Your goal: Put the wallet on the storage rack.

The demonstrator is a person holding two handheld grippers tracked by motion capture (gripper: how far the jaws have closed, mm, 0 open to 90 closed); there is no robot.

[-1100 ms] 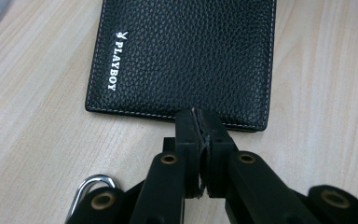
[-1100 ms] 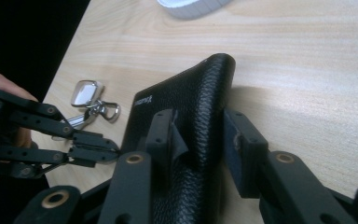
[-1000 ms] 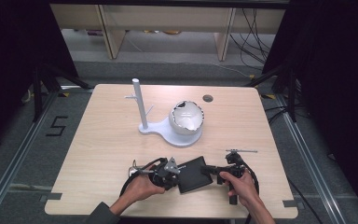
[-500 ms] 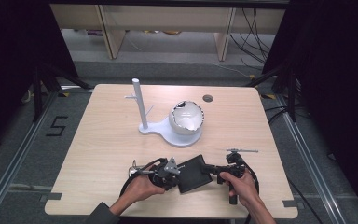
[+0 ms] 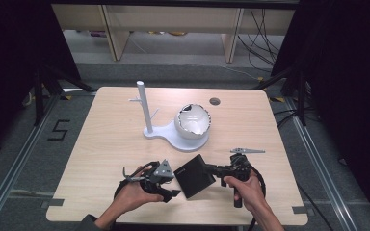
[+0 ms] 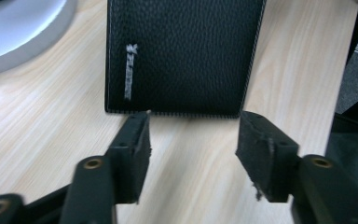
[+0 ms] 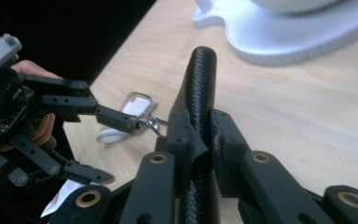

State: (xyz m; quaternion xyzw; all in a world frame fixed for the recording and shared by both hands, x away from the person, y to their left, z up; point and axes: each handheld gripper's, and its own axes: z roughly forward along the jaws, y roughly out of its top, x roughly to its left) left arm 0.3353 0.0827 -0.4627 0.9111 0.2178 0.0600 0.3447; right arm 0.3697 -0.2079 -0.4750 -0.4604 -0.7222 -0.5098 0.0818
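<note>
Near the table's point(image 5: 101, 144) front edge, the right gripper point(image 7: 200, 140) is clamping the black wallet point(image 5: 195, 175) by its edge. The left gripper point(image 6: 193, 140) has just been opening, nothing between its jaws. The right one should be keeping its clamp firm while lifting.

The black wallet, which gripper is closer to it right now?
Right. The right gripper is clamped on the black wallet's edge; the left gripper is open, just short of its near edge.

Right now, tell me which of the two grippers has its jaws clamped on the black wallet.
The right gripper: its jaws pinch the black wallet edge. The left gripper has just been opening; its jaws stand apart, short of the wallet.
</note>
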